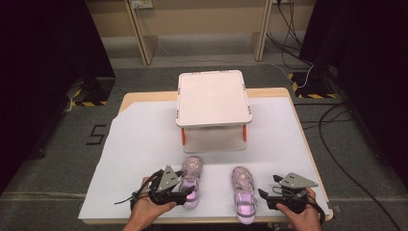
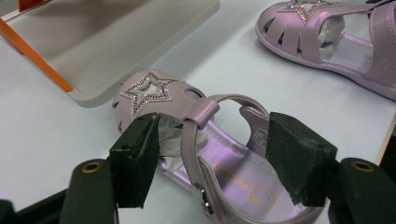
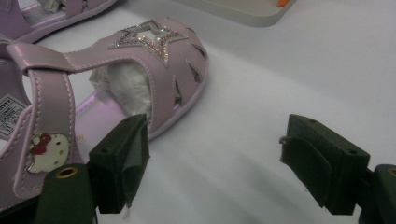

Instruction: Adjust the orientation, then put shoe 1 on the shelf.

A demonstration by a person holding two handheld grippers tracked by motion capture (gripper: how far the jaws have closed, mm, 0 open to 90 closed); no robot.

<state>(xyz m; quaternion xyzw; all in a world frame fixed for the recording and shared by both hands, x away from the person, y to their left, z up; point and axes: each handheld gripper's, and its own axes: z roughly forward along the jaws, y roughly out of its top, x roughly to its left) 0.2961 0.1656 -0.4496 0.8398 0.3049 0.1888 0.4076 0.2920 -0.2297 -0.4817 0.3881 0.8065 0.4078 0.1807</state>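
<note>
Pink sandals (image 1: 191, 180) stuffed with white paper (image 3: 122, 87), left gripper (image 2: 212, 156) jaws spread astride one, right gripper (image 3: 212, 163) jaws spread, empty.

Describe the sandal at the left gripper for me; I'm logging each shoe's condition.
The left sandal is shiny lilac, leather-like, with a cut-out closed toe bearing a glittery star, an ankle strap with a metal buckle, a printed purple insole and white paper stuffed in the toe. It lies sole down on the white table cover, toe toward the low shelf stand. The left gripper straddles it, jaws open, pads apparently not pressing.
</note>
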